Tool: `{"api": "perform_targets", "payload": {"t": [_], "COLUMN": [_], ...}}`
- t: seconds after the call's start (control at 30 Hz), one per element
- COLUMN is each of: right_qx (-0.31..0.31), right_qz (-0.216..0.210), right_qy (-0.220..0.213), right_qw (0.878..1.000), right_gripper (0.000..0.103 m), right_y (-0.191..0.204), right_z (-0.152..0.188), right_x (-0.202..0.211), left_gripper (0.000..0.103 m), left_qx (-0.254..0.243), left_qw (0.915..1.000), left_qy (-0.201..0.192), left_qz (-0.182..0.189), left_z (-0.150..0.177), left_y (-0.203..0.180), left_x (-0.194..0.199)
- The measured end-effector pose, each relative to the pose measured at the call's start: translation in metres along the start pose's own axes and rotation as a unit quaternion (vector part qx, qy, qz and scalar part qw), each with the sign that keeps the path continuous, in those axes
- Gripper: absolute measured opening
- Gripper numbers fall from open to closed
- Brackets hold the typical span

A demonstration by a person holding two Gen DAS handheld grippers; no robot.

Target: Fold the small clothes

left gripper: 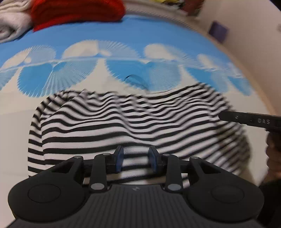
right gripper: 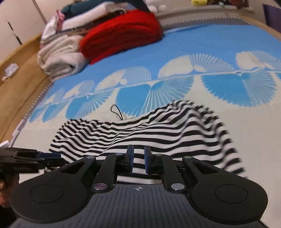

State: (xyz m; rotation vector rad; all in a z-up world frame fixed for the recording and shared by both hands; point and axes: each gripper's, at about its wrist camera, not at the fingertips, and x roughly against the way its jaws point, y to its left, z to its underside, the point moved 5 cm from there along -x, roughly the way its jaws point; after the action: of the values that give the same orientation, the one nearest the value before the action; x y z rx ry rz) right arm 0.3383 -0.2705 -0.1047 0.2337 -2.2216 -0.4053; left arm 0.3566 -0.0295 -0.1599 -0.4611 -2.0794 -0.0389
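A black-and-white striped garment [left gripper: 133, 122] lies rumpled on a blue-and-white patterned cloth [left gripper: 123, 33]. My left gripper [left gripper: 136, 161] hovers over its near edge with the jaws apart and nothing between the blue pads. The garment also shows in the right wrist view [right gripper: 158, 129]. My right gripper [right gripper: 139, 160] sits over its near edge, jaws a little apart, nothing gripped. Each gripper shows at the side of the other's view: the right one [left gripper: 249, 120], the left one [right gripper: 31, 157]. A thin black loop [right gripper: 116, 112] pokes out at the garment's far edge.
Folded clothes are stacked at the far left: a red knit [right gripper: 123, 33], a cream piece [right gripper: 59, 57], and white and dark items [right gripper: 91, 12] behind. A wooden surface [right gripper: 21, 57] borders the cloth on the left. A purple object [left gripper: 218, 31] leans against the wall.
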Motion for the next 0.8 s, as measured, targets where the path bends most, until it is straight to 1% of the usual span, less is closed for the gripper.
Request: {"api": "perform_targets", "payload": {"t": [0.07, 0.13, 0.2, 0.23, 0.3, 0.33, 0.4, 0.47, 0.5, 0.53, 0.57, 0.6, 0.63, 0.67, 0.7, 0.73, 0.77, 0.8], "right_qx": [-0.006, -0.009, -0.031, -0.056, -0.097, -0.105, -0.112, -0.117, -0.115, -0.114, -0.111, -0.106, -0.097, -0.085, -0.069, -0.049, -0.029, -0.013], "right_qz": [0.025, 0.075, 0.122, 0.132, 0.141, 0.148, 0.156, 0.15, 0.151, 0.152, 0.148, 0.139, 0.127, 0.115, 0.104, 0.097, 0.098, 0.104], "right_qy": [0.019, 0.041, 0.054, 0.055, 0.046, 0.042, 0.041, 0.041, 0.039, 0.036, 0.029, 0.023, 0.018, 0.015, 0.016, 0.021, 0.03, 0.047], "right_qw": [0.999, 0.996, 0.991, 0.988, 0.984, 0.982, 0.981, 0.981, 0.981, 0.981, 0.982, 0.984, 0.987, 0.99, 0.992, 0.994, 0.994, 0.993], "right_gripper": [0.013, 0.012, 0.008, 0.005, 0.004, 0.004, 0.004, 0.004, 0.004, 0.006, 0.01, 0.01, 0.014, 0.022, 0.028, 0.04, 0.045, 0.045], "right_y": [0.002, -0.006, -0.019, -0.028, -0.041, -0.045, -0.05, -0.051, -0.052, -0.051, -0.05, -0.048, -0.046, -0.043, -0.04, -0.038, -0.039, -0.042], "right_z": [0.001, 0.002, 0.002, 0.0, -0.004, -0.005, -0.005, -0.005, -0.006, -0.008, -0.009, -0.011, -0.011, -0.011, -0.009, -0.005, 0.001, 0.008], "right_x": [-0.019, -0.042, -0.056, -0.06, -0.062, -0.062, -0.061, -0.058, -0.053, -0.05, -0.042, -0.034, -0.025, -0.015, -0.006, 0.003, 0.009, 0.013], "left_gripper": [0.035, 0.035, 0.035, 0.036, 0.036, 0.036, 0.036, 0.036, 0.035, 0.035, 0.035, 0.036, 0.037, 0.038, 0.04, 0.045, 0.046, 0.047], "left_qx": [0.026, 0.053, 0.081, 0.093, 0.101, 0.104, 0.108, 0.109, 0.107, 0.104, 0.097, 0.087, 0.073, 0.05, 0.021, -0.006, -0.034, -0.062], "left_qw": [0.9993, 0.9969, 0.9942, 0.9933, 0.9929, 0.9927, 0.9923, 0.9924, 0.9931, 0.9939, 0.9952, 0.9961, 0.9969, 0.9978, 0.9983, 0.9978, 0.9961, 0.9939], "left_qy": [0.014, 0.033, 0.046, 0.044, 0.036, 0.035, 0.035, 0.023, 0.011, 0.001, -0.007, -0.01, -0.01, -0.008, -0.004, 0.002, 0.012, 0.024], "left_qz": [-0.022, -0.048, -0.054, -0.051, -0.051, -0.05, -0.048, -0.052, -0.047, -0.035, -0.011, 0.012, 0.029, 0.043, 0.055, 0.067, 0.081, 0.089], "left_z": [-0.002, -0.001, 0.0, -0.001, -0.005, -0.006, -0.008, -0.014, -0.017, -0.018, -0.019, -0.018, -0.016, -0.012, -0.006, -0.001, 0.006, 0.014], "left_y": [0.013, 0.028, 0.04, 0.044, 0.049, 0.05, 0.052, 0.052, 0.051, 0.049, 0.044, 0.039, 0.034, 0.027, 0.018, 0.01, 0.001, -0.007], "left_x": [-0.015, -0.03, -0.042, -0.046, -0.047, -0.047, -0.043, -0.031, -0.02, -0.011, 0.0, 0.009, 0.016, 0.023, 0.029, 0.031, 0.032, 0.03]}}
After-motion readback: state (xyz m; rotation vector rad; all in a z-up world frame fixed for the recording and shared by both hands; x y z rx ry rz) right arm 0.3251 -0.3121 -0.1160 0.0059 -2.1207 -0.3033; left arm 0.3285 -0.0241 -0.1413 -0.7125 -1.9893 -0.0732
